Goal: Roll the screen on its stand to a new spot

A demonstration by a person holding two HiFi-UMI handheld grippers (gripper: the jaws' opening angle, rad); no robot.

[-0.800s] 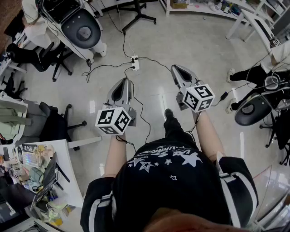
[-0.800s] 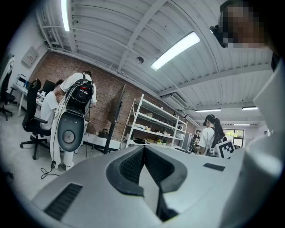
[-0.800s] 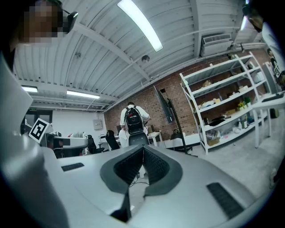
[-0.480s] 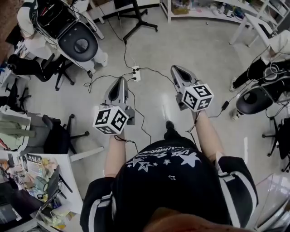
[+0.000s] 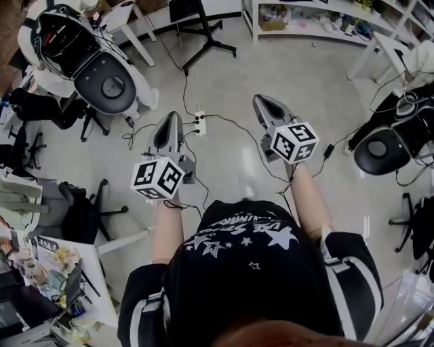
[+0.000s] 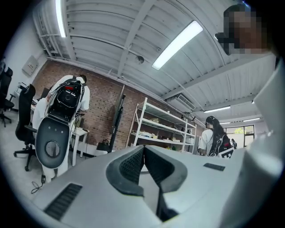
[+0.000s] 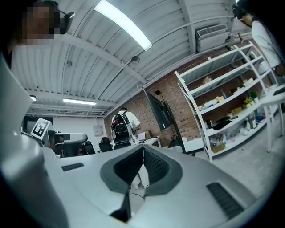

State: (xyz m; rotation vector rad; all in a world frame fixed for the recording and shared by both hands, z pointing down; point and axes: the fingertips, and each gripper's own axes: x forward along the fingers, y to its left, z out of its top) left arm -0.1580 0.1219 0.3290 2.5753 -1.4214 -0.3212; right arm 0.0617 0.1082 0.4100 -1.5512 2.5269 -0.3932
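The screen on its stand [image 5: 207, 41] is at the top of the head view, a black pole on splayed black legs some way ahead of both grippers. It shows as a dark panel [image 7: 160, 111] against the brick wall in the right gripper view and as a thin dark upright [image 6: 118, 116] in the left gripper view. My left gripper [image 5: 169, 123] and right gripper [image 5: 262, 103] are held side by side over the floor, pointing toward it. Both are shut with nothing between the pads [image 6: 133, 164] [image 7: 153, 165]. Neither touches the stand.
A white power strip [image 5: 199, 123] with black cables lies on the floor just ahead of the left gripper. A white machine with a dark round face [image 5: 102, 78] stands at left, office chairs [image 5: 85, 210] and a cluttered desk [image 5: 57, 268] at lower left, white shelving [image 5: 305, 17] at the back.
The person has stepped forward: the stand, the power strip and the white machine have slid down the head view, closer. Both grippers keep their pose and stay shut.
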